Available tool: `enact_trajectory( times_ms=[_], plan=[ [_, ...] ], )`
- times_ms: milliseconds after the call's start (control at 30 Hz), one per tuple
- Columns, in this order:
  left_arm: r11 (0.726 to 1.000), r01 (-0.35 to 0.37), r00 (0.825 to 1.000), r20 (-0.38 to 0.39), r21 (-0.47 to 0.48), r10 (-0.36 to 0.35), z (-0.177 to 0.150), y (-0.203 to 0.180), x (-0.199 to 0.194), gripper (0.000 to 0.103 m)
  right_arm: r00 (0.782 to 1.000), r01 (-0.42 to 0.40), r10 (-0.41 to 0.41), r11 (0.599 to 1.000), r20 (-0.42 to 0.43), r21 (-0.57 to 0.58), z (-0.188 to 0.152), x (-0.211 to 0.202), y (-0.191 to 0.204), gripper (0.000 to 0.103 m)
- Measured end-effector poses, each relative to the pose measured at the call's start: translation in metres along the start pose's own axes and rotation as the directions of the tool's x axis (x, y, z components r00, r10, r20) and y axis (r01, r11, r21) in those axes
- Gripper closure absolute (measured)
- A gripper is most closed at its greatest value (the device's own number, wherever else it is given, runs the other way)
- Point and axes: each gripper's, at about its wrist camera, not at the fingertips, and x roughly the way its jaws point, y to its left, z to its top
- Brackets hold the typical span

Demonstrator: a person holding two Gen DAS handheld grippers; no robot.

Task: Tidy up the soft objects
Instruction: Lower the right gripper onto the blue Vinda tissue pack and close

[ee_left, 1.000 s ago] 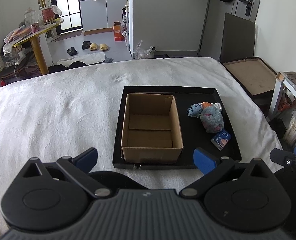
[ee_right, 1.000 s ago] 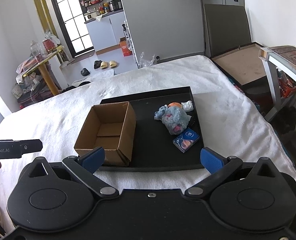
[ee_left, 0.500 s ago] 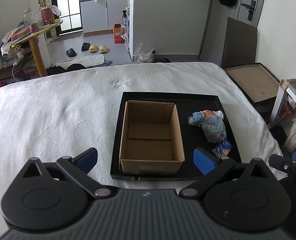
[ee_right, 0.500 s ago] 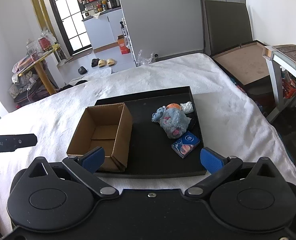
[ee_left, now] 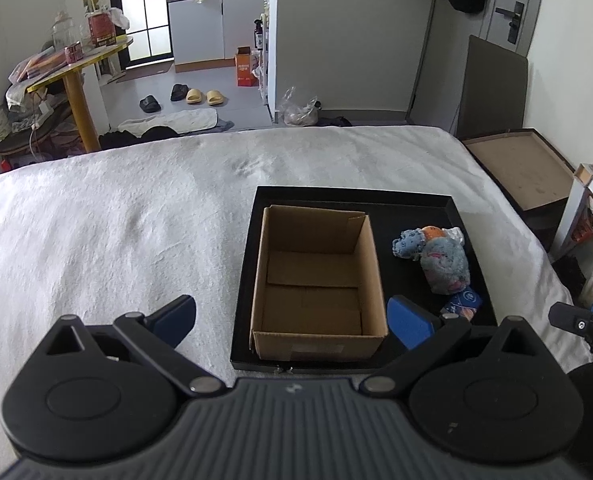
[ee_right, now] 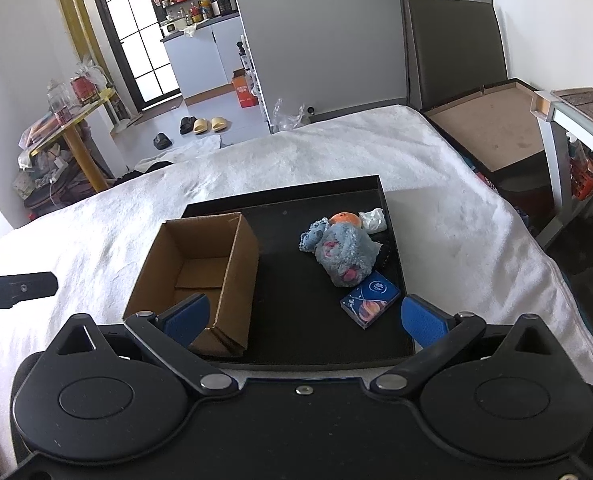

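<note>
- A black tray (ee_left: 472, 248) lies on a bed covered by a white blanket (ee_left: 116, 232)
- An open cardboard box (ee_left: 320, 276) stands in the left part of the tray, nothing showing inside it
- The soft objects sit bunched in the right part of the tray, apart from the box: a grey-blue plush toy (ee_right: 346, 256), a smaller blue plush (ee_right: 311, 237) touching its left side, an orange ball-like piece (ee_right: 345, 218) just behind, and a white wad (ee_right: 373, 220) beside that at the tray's right wall
- A small blue packet (ee_right: 370, 298) lies flat just in front of the grey-blue plush
- The left gripper (ee_left: 292, 320) hangs above the near edge of the tray with its blue pads spread wide, holding nothing
- The right gripper (ee_right: 304, 320) hangs over the near right part of the tray, pads likewise wide apart and bare
- Slippers (ee_left: 202, 96) lie on the floor beyond the bed
</note>
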Motion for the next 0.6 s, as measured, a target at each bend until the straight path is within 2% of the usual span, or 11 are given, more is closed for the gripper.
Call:
enact_trajectory(
  times_ms=[200,367,600],
  plan=[
    [1.000,-0.016,1.000,-0.024,-0.012,0.015,0.002,0.003,0.026,0.003,1.000,-0.010,0.010,1.000,-0.014,0.022,-0.001,0.018,-0.010,0.000],
    [0.999,-0.040,0.998,-0.054,-0.005,0.040,0.004,0.003,0.050,0.004,0.999,-0.003,0.005,0.998,-0.032,0.062,-0.005,0.042,-0.026,0.007],
    [0.997,-0.074,0.991,-0.115,-0.012,0.072,0.005,0.005,0.086,0.010,0.994,0.002,0.011,0.992,-0.107,0.122,-0.013,0.083,-0.042,0.015]
  ],
)
